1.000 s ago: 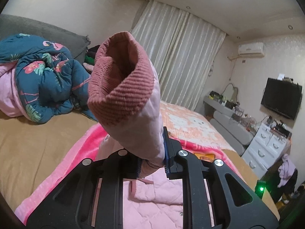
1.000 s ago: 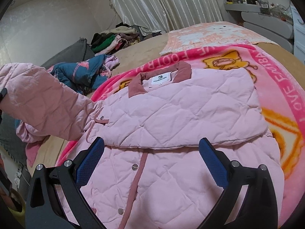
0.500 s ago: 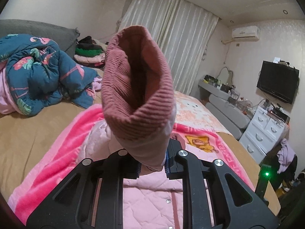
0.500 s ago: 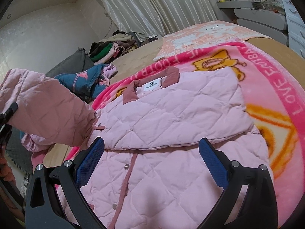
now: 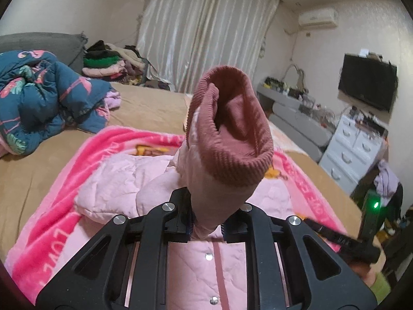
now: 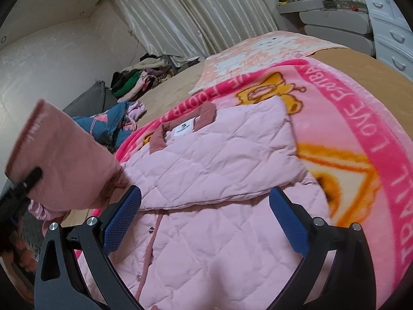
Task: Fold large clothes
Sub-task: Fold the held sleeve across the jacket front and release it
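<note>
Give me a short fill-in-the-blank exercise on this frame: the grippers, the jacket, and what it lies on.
1. The left gripper is shut on the jacket's ____, just below its dark pink ribbed cuff.
2. The right gripper hovers over the pink quilted jacket with its jaws ____.
3. The jacket lies on a pink ____ spread over the bed.

Missing words: sleeve; open; blanket
</note>
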The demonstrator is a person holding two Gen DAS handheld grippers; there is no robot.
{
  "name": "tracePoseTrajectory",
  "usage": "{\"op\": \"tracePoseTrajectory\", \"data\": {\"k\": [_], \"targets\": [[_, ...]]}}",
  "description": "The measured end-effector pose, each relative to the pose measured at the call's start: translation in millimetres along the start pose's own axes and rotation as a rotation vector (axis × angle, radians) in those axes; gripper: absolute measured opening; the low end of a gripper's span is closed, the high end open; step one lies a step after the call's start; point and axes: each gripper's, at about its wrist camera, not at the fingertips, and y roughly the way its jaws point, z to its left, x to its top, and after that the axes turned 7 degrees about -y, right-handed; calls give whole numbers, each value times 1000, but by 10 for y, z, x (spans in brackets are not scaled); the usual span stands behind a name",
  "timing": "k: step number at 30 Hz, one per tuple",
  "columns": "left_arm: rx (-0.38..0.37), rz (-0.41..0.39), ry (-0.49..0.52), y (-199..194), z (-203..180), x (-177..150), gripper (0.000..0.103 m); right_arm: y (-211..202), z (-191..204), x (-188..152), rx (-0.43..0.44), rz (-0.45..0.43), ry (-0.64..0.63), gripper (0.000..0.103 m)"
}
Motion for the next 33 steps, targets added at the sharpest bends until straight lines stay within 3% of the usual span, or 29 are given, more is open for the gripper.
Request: {"op": "tracePoseTrajectory", "data": {"k": [14, 22, 25, 28, 29, 30, 33], "targets": [[-50, 233, 59, 545, -252, -605, 9, -199, -342, -30, -34, -24, 49, 99], [-62, 310, 164, 746, -452, -903, 19, -233, -425, -54, -45, -22, 65, 99], [-57, 333, 197, 801, -482, -1005, 26, -237, -433, -56, -47, -20, 63, 99], [-70, 371, 235, 820, -546, -1123, 46, -223, -431, -57, -59, -12, 59, 99], [-79, 373, 249, 804, -577, -1141, 62, -216, -430, -58, -61, -9, 58, 99], [-88, 374, 263, 786, -600, -1158, 70, -205, -418, -55, -64, -4, 56, 99], [-113, 383, 315, 720, -675, -1184, 77, -183, -374, -49, -69, 1, 50, 99]]}}
